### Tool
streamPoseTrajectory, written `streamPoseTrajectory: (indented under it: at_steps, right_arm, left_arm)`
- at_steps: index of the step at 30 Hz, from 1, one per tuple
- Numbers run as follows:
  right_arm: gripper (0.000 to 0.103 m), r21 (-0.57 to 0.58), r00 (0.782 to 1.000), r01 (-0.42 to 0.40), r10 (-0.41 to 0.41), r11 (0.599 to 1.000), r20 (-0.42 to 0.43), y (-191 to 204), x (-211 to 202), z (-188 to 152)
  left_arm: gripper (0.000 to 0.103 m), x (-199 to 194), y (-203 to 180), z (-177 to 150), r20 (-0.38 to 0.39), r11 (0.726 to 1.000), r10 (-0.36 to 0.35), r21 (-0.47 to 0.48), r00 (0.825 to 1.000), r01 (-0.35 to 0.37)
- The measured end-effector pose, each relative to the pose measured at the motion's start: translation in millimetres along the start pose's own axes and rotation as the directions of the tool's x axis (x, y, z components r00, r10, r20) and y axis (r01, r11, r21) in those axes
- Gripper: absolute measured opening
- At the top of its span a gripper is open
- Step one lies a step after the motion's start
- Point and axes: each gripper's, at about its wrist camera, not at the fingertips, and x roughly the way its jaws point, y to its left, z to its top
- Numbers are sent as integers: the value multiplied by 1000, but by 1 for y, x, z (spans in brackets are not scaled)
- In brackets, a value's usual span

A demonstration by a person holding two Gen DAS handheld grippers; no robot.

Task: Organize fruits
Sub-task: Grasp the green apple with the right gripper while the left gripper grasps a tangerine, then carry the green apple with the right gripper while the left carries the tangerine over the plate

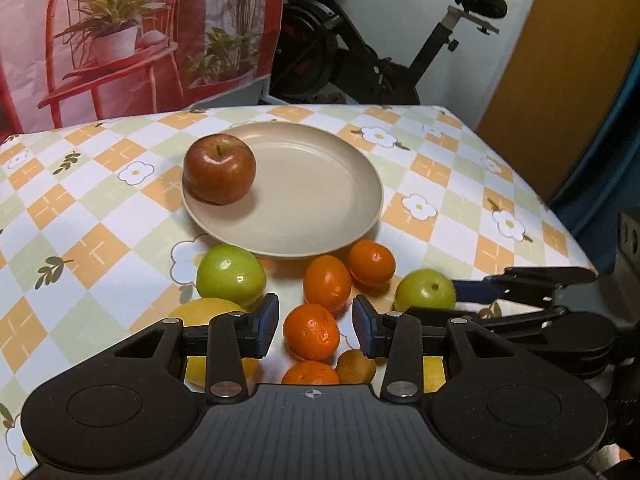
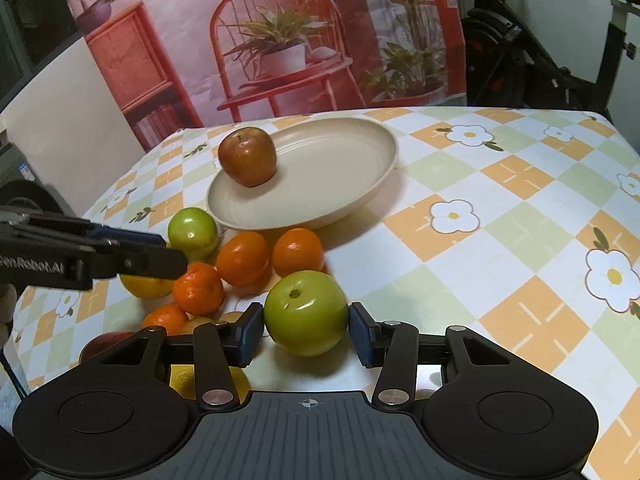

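Table (image 2: pixel 500 208) is carrying plate (image 1: pixel 320 236), holding one red apple (image 1: pixel 219 168) as sorting target | loose fruit is clustering beside plate | right gripper (image 2: pixel 306 334) is bracketing green apple (image 2: pixel 306 312), jaws apart, pads seemingly not yet clamping | left gripper (image 1: pixel 316 330) is hovering open above mandarin (image 1: pixel 311 332) | only right view is showing this bracketing.

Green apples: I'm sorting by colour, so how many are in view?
2. One green apple sits between the right gripper fingers; the other green apple lies just before the plate rim's left end. More may hide beneath the grippers.
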Motion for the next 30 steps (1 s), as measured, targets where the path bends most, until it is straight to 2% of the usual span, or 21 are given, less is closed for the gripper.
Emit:
streamPoseTrajectory:
  at_steps: [9, 14, 22, 30]
  right_arm:
    - [43, 17, 1000, -1, 1, 1000, 11, -5, -3, -2]
    - [43, 27, 1000, -5, 4, 1000, 15, -7, -3, -3]
    - [43, 30, 1000, -2, 1, 1000, 23, -7, -4, -2]
    - [43, 25, 998, -5, 4, 1000, 59, -6, -15, 7]
  left_arm:
    - [43, 20, 0, -1, -78, 1000, 24, 6, 997, -24]
    - [39, 28, 0, -2, -104, 1000, 26, 4, 994, -26]
    - [38, 28, 0, -2, -90, 1000, 27, -2, 996, -27]
    - [38, 7, 0, 6, -13, 999, 35, -7, 999, -36]
